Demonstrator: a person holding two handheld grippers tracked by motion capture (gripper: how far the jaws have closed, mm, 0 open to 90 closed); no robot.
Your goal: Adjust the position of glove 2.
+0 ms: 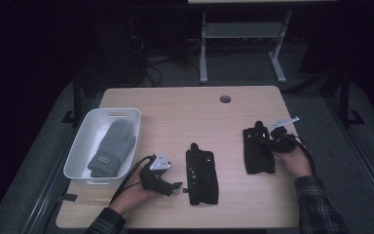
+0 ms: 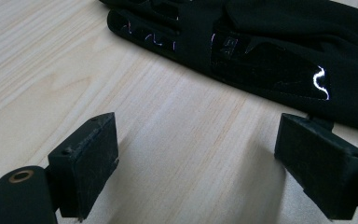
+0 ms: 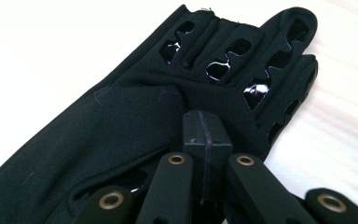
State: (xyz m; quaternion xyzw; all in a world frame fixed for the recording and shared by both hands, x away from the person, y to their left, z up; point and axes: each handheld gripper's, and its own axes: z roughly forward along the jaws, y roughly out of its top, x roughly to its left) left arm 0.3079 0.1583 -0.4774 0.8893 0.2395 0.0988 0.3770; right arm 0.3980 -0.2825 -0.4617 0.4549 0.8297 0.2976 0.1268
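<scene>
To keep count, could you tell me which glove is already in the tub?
The grey knitted mitten lies in the white tub; both black gloves lie on the table.

One camera looks down from high above the near side of the bench point(image 1: 185, 102), far off, while two ride low on the grippers, each very close to a black glove point(image 2: 270, 42) it shares with the high view.

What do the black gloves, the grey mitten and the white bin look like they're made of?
Black gloves: matte stretch fabric, visible stitching, glossy patches glinting, maybe rubbery grip.
Grey mitten: soft and fuzzy, likely knit or fleece.
White bin: smooth moulded walls, probably plastic.
</scene>
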